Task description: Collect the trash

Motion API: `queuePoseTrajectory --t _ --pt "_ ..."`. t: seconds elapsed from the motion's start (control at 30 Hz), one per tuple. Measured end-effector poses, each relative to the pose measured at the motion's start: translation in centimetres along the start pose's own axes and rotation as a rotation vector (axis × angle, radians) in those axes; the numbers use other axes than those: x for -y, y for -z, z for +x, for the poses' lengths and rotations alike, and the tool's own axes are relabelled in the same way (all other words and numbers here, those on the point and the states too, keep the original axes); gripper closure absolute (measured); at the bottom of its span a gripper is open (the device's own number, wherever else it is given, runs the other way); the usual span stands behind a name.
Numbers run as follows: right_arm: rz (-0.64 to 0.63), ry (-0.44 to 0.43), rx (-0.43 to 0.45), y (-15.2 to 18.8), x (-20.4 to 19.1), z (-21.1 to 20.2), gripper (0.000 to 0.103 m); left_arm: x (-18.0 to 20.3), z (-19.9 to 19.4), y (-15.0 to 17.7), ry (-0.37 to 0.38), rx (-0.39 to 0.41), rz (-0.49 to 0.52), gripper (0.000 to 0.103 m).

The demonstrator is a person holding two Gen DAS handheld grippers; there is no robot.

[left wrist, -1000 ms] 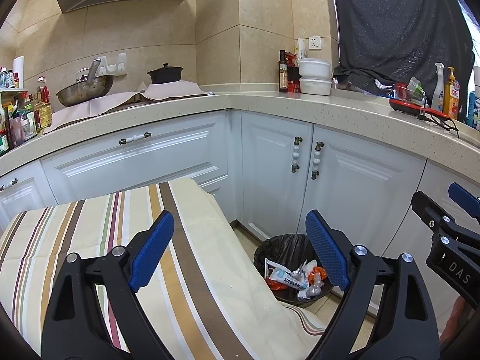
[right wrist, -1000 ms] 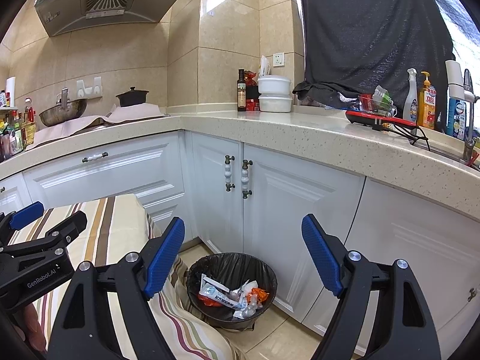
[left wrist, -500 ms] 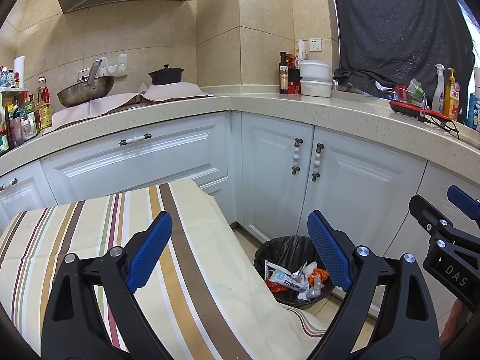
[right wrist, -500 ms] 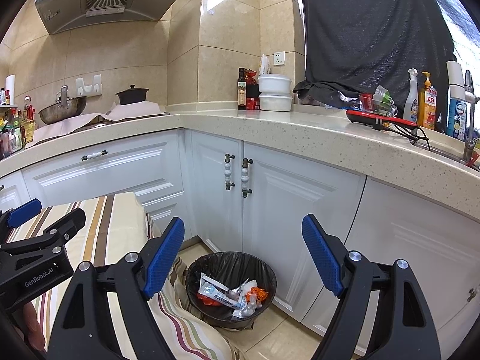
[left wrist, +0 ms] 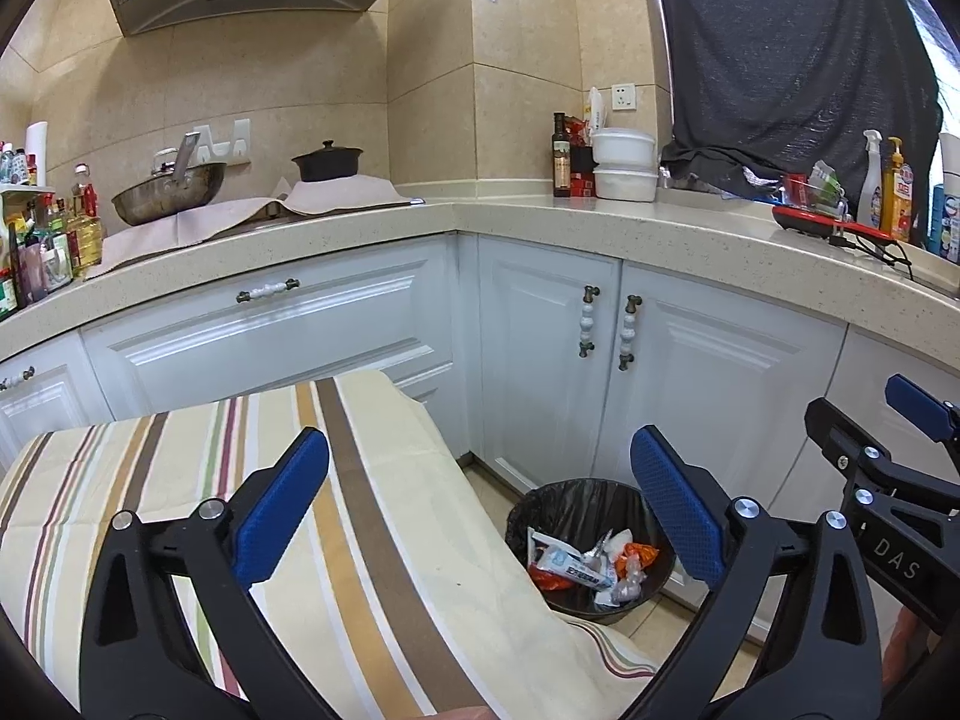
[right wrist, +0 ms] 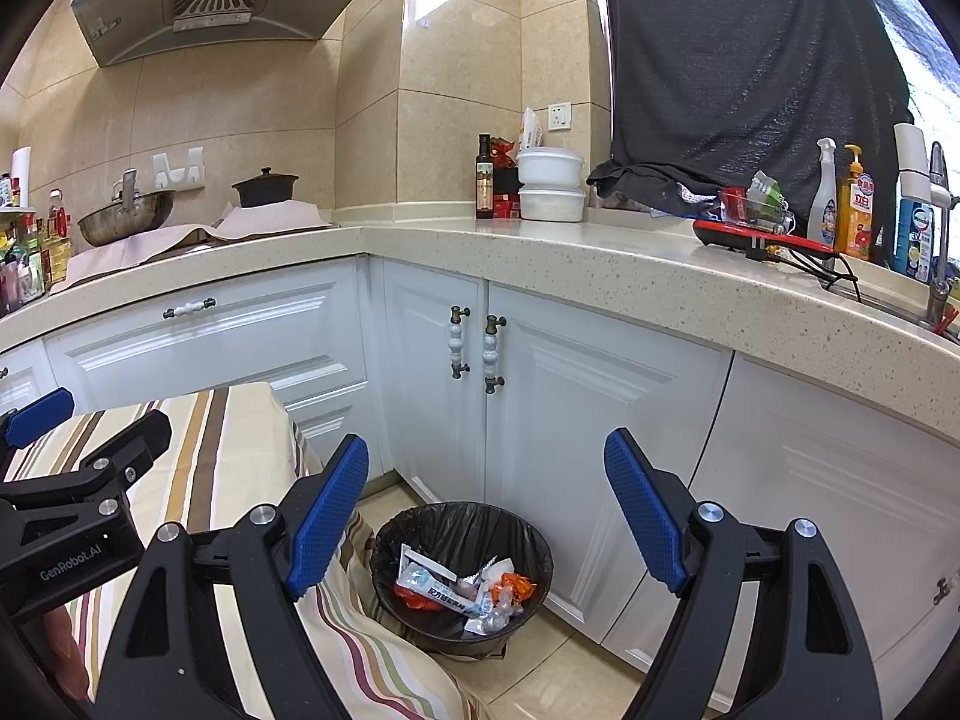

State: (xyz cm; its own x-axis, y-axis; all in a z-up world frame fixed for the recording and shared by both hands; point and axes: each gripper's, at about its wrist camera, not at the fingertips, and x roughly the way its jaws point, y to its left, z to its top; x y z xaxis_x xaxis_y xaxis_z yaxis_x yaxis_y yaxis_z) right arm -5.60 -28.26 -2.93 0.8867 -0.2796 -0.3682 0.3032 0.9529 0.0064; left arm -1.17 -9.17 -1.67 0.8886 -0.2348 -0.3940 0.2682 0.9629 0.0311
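Note:
A black-lined trash bin (left wrist: 576,498) stands on the floor by the corner cabinets and holds several wrappers (left wrist: 591,564); it also shows in the right wrist view (right wrist: 456,525) with the wrappers (right wrist: 465,591) inside. My left gripper (left wrist: 480,510) is open and empty, held above the striped tablecloth (left wrist: 180,480) and left of the bin. My right gripper (right wrist: 486,510) is open and empty, held above the bin. Each gripper shows at the edge of the other's view.
White cabinets (right wrist: 570,420) and a speckled counter (right wrist: 600,258) wrap the corner. On the counter are a wok (left wrist: 168,192), black pot (left wrist: 327,159), bottle (right wrist: 483,177), white containers (right wrist: 551,183), red tool (right wrist: 756,237) and cleaning bottles (right wrist: 852,210). The striped cloth hangs toward the tiled floor (right wrist: 558,684).
Both grippers have drifted slightly; the views are almost unchanged. Both stay open and empty.

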Motion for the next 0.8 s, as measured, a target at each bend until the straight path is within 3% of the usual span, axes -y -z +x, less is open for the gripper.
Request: queuePoseTrajectory --t 0.17,0.3,0.8 --pt "0.001 0.001 -0.001 0.0 0.0 0.0 0.024 0.4 0.1 0.1 0.018 -0.001 0.015 0.005" --pt "0.001 0.003 -0.001 0.1 0.0 -0.1 0.024 0.9 0.0 0.1 -0.021 0.01 0.03 0.005" --pt "0.006 0.013 -0.005 0.1 0.5 0.1 0.024 0.7 0.6 -0.1 0.034 -0.028 0.031 0.005"
